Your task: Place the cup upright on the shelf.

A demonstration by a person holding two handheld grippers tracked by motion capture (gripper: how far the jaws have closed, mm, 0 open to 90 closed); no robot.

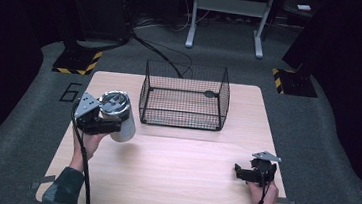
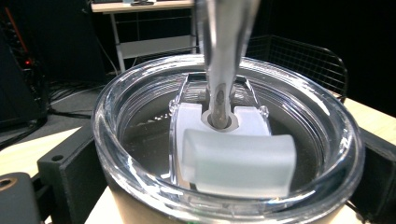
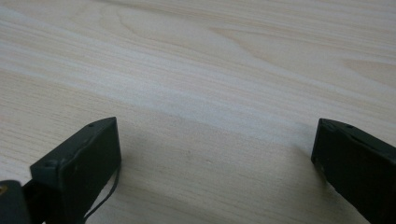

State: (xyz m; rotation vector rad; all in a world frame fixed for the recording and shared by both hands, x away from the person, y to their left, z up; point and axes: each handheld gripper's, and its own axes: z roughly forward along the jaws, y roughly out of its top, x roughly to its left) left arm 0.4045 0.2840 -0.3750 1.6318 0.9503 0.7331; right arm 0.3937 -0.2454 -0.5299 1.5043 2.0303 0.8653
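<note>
Tumbler weight is my main worry: my left gripper has the steel cup clamped between its jaws at the left edge of the table, and in the high view the cup looks lifted and tipped, its lidded top leaning toward the hand. The left gripper view looks straight down on the clear lid with its frosted slider tab and a metal straw standing up through the hole; the black jaws press the cup's wall on either side just under the rim.

A smooth round wall held that high can rotate or slide in the pads, I think, and if the cup has liquid inside, which I cannot tell through the lid, the tilt could send some out around the straw hole. The straw sits loose, so a quick swing could make it rattle or lever the lid.

If the wire basket at the far middle of the table is where this is headed, the straw or the cup's base could catch the basket's near rim on the way over.

My right gripper rests low over the near right of the table, jaws spread wide with nothing between them but bare wood, well apart from everything, so it cannot steady a slip.
</note>
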